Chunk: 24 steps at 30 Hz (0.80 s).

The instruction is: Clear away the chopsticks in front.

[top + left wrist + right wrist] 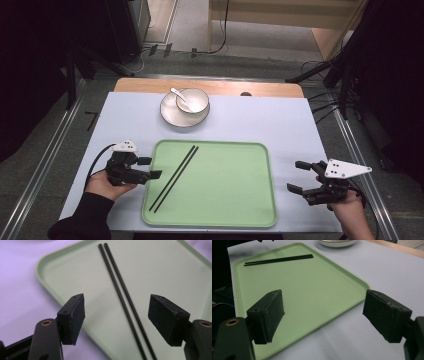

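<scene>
Two chopsticks point(174, 178): side by side on the tray's point(220, 200) left half, placed.
Left gripper point(150, 168): at the tray's left rim, jaws apart, nothing held.
Right gripper point(299, 176): beyond the tray's right rim, jaws wide, empty.
Bowl point(192, 100): beyond the tray, untouched, likely next.

Even, soft overhead light falls on the green tray point(220, 200) and the pale table cover point(280, 120), with little glare and only faint shadows. Around the table the room sinks into darkness. In both gripper views the near jaws are slightly soft, and the chopsticks point(120, 287) blur toward the tray's far rim.
</scene>
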Motion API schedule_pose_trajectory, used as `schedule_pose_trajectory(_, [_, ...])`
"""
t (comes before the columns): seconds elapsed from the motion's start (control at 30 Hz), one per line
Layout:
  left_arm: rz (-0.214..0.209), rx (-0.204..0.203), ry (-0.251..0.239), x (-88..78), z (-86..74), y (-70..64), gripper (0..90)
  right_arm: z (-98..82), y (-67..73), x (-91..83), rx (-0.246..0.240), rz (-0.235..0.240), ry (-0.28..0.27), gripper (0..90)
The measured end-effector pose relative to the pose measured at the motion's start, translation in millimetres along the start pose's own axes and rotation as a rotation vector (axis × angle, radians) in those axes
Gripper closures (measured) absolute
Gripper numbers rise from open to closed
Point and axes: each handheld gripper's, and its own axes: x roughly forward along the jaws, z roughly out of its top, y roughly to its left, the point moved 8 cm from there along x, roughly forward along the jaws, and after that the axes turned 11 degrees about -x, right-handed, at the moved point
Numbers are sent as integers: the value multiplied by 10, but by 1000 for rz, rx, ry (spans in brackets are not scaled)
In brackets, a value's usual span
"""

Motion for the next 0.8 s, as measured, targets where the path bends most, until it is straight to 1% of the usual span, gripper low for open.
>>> schedule_pose_trajectory(0.1, [10, 15, -24, -78, -21, 46, 290, 0, 1, -1, 1, -1, 0, 176])
schedule_pose_trajectory(0.2, [25, 1, -42, -141, -40, 91, 282, 1, 2, -1, 0, 0, 1, 175])
schedule_pose_trajectory(0.23, [20, -5, -45, -160, -51, 98, 279, 2, 3, -2, 1, -1, 1, 175])
schedule_pose_trajectory(0.33, [32, 12, -58, -222, -85, 128, 278, 3, -3, -10, 1, -4, -1, 175])
schedule_pose_trajectory(0.37, [33, 20, -61, -243, -97, 139, 278, 4, -3, -11, 4, -6, -4, 175])
schedule_pose_trajectory(0.43, [30, 23, -72, -289, -117, 164, 278, 5, -7, -15, 3, -7, -7, 175])
schedule_pose_trajectory(0.57, [22, 6, -112, -396, -128, 219, 276, 11, -9, -20, 3, -9, -12, 175])
schedule_pose_trajectory(0.67, [16, 5, -144, -474, -127, 239, 273, 12, -9, -19, 3, -9, -12, 175])
schedule_pose_trajectory(0.73, [21, 11, -156, -512, -137, 247, 263, 11, -5, -18, 4, -7, -11, 175])
schedule_pose_trajectory(0.8, [23, 27, -175, -559, -147, 247, 264, 13, -10, -19, 0, -10, -13, 175])
